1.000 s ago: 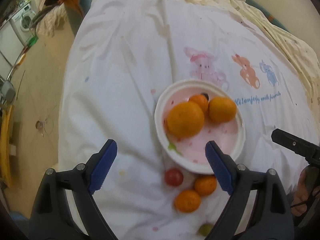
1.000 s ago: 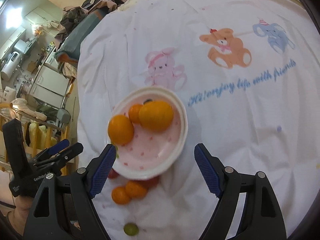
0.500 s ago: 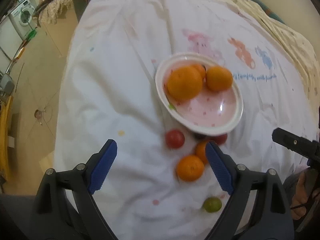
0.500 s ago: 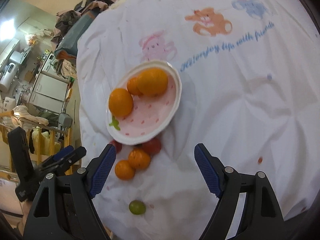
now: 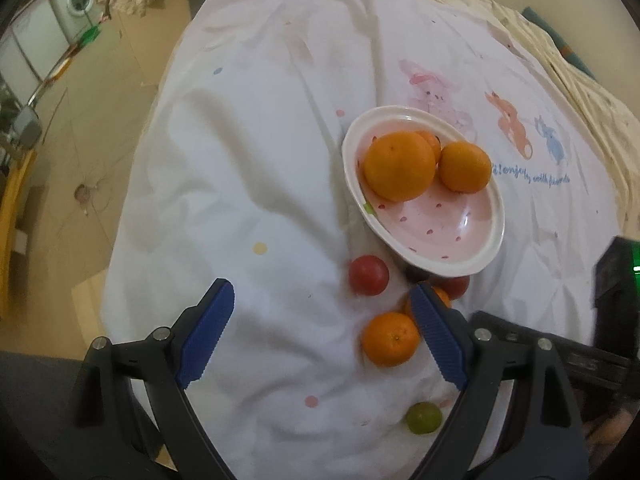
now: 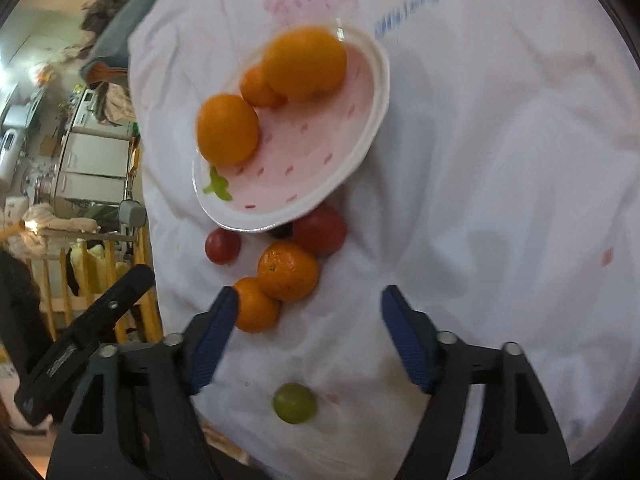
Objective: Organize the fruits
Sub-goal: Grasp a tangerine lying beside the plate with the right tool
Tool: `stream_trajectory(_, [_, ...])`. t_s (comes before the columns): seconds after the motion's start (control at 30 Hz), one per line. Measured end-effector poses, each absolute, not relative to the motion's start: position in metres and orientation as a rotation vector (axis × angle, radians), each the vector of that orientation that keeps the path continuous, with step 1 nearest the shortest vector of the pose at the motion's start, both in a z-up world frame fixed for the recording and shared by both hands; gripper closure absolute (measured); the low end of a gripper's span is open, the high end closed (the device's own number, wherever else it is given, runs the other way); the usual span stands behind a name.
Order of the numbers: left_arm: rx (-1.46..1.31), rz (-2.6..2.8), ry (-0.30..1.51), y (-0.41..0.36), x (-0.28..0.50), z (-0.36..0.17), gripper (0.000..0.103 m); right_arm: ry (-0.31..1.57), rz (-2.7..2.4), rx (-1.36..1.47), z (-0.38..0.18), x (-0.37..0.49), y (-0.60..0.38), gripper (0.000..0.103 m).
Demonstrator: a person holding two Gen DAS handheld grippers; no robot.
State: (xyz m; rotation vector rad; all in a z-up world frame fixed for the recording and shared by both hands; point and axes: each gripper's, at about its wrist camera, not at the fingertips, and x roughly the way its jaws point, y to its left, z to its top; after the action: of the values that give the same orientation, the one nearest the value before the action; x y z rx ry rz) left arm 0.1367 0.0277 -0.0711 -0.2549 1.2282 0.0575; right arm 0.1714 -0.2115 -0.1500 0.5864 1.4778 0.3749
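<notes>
Across the whole bed you've got that white sheet (image 5: 248, 184) with the cartoon animals and blue lettering printed on it, all rumpled, and everything sits on it

Next biggest is the pink bowl (image 5: 478, 268) with the white rim and little red specks. Three oranges are inside it: a big orange (image 5: 400, 166), a medium orange (image 5: 465, 167) beside it, and a small orange (image 6: 258, 88) tucked behind and touching both

Then your two tools. Your left hand-held gripper (image 5: 320, 336) is spread wide with nothing between its blue pads (image 5: 206, 334), just sheet and loose fruit in the gap. Your right hand-held gripper (image 6: 306, 344) is closing at the moment, pads not pressing on anything, only bare sheet and the grape showing in the gap. Its view is a bit blurred

Loose fruit, all on the sheet just in front of the bowl's near edge: two mandarins touching each other, the larger mandarin (image 6: 288, 271) closer to the bowl and the other mandarin (image 6: 256, 311) right by your right gripper's left pad. A big tomato (image 6: 320, 230) is half tucked under the bowl rim, and a small tomato (image 6: 222, 246) sits off to its side. Something dark sits between the tomatoes under the rim, can't tell what

Smallest is the green grape (image 6: 295, 403), on its own nearest to you, apart from the rest
</notes>
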Motion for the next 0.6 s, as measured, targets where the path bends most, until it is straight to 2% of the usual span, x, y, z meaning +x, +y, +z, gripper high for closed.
stream_trajectory(0.13, [-0.291,0.059,1.221,0.032,0.137,-0.068,0.015,1.495,0.357,0.635,-0.159,0.177,-0.198,0.038])
stream_trajectory(0.23, [-0.313,0.062,1.215,0.037,0.136,-0.065,0.015,1.519,0.346,0.62,-0.168,0.179,-0.185,0.047])
stream_trajectory(0.43, [-0.325,0.068,1.215,0.041,0.138,-0.065,0.015,1.524,0.272,0.588,-0.177,0.179,-0.17,0.052])
stream_trajectory(0.47, [-0.327,0.064,1.219,0.04,0.138,-0.066,0.015,1.523,0.26,0.583,-0.177,0.178,-0.171,0.056])
stream_trajectory(0.6, [-0.335,0.058,1.224,0.04,0.14,-0.066,0.015,1.503,0.266,0.569,-0.176,0.175,-0.172,0.059])
